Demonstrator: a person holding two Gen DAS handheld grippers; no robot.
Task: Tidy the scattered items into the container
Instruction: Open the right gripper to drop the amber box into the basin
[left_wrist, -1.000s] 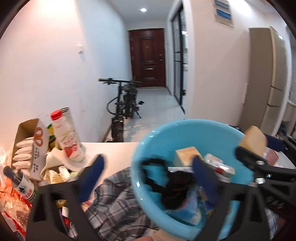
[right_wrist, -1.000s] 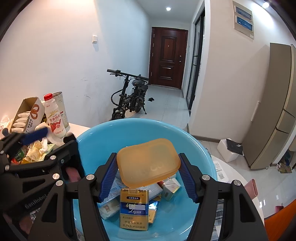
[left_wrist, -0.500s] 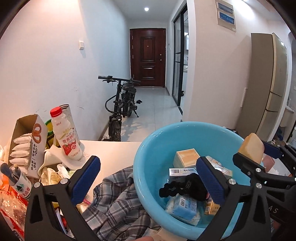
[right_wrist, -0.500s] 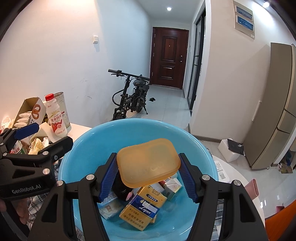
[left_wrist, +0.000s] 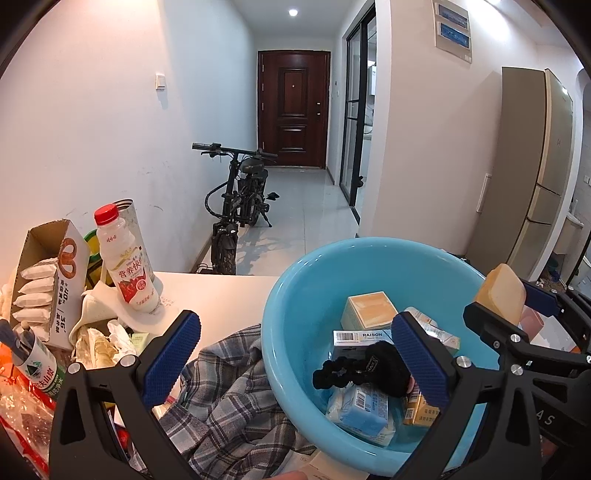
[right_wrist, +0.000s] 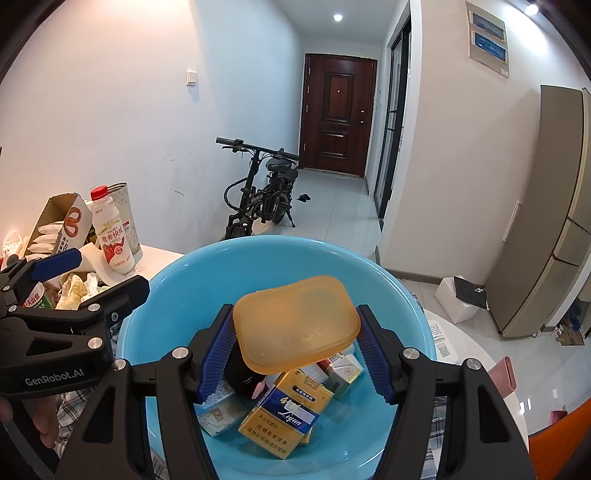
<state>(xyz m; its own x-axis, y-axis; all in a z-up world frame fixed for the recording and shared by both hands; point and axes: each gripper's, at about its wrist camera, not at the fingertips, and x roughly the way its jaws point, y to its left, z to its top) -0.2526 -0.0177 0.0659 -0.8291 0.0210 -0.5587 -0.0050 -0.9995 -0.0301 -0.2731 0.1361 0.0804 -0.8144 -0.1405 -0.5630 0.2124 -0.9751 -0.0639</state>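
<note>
Orange lid (right_wrist: 297, 325) clamped in right hand-held gripper (right_wrist: 295, 349) above blue basin (right_wrist: 177, 295), drop step; next: open jaws. Left hand-held gripper (left_wrist: 295, 358) wide open, empty, apparently over the rim.

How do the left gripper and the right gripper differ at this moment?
The left gripper stands open and empty; the right gripper is shut on an orange plastic lid. The left straddles the blue basin rim; the right hangs over its inside. Both have blue pads.
</note>
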